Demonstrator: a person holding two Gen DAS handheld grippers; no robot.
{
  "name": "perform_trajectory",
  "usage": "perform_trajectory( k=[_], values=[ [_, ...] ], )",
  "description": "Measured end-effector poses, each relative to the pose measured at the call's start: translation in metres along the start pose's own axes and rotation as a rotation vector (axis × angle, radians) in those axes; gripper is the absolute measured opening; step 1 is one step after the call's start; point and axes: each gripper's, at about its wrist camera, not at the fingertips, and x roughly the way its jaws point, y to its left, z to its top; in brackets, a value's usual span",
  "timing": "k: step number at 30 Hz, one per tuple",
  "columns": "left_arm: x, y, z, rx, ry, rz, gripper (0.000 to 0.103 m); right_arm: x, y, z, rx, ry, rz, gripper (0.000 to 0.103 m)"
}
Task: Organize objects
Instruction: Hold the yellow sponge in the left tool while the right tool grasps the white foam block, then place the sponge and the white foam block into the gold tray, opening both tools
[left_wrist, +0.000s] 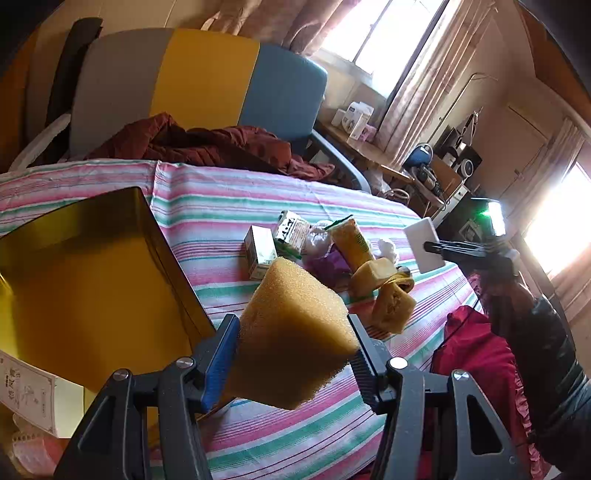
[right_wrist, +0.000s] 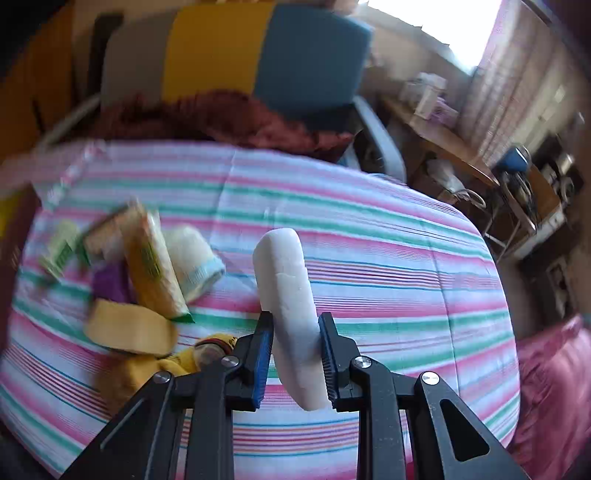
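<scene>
My left gripper (left_wrist: 293, 345) pinches a yellow sponge (left_wrist: 291, 328); my right gripper (right_wrist: 295, 354) pinches a white block (right_wrist: 286, 295). Next, I judge, both go into the gold box (left_wrist: 92, 280).

Yellow sponge (left_wrist: 295, 332), white foam (right_wrist: 288, 306), gold box (left_wrist: 92, 288), bed sheet (right_wrist: 369, 229) striped pink, green, white; chair (left_wrist: 207, 81) grey, yellow, blue; maroon blanket (left_wrist: 207, 144); claw pads (right_wrist: 261, 365) blue

Porous foam sponge (left_wrist: 295, 332), glossy gold box (left_wrist: 92, 288)
</scene>
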Motion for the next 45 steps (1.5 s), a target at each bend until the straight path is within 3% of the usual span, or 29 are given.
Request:
perform_trajectory(
  k=[4,7,16,22,26,33,41,45],
  values=[
    [-0.013,0.003,-0.001,-0.003,-0.031,0.006,0.058,-0.024,-0.002,0.001,0.048,-0.055,0.022,0.025],
    [-0.024,0.009,0.000,-0.018,-0.054,0.015,0.058,-0.047,0.025,0.003,0.027,-0.096,0.080,0.025],
    [-0.079,0.054,-0.007,-0.109,-0.159,0.120,0.058,-0.082,0.169,0.019,-0.143,-0.184,0.354,0.025],
    [-0.125,0.110,-0.012,-0.214,-0.239,0.224,0.058,-0.091,0.272,0.022,-0.237,-0.175,0.518,0.025],
    [-0.145,0.149,-0.008,-0.280,-0.257,0.276,0.058,-0.088,0.314,0.021,-0.255,-0.144,0.596,0.025],
    [-0.141,0.184,0.003,-0.289,-0.252,0.334,0.058,-0.080,0.375,0.014,-0.298,-0.079,0.651,0.025],
    [-0.105,0.219,0.030,-0.287,-0.189,0.381,0.062,-0.063,0.407,0.003,-0.317,0.016,0.692,0.026],
    [-0.088,0.237,0.036,-0.327,-0.142,0.409,0.078,-0.055,0.424,-0.009,-0.332,0.060,0.707,0.028]
  ],
)
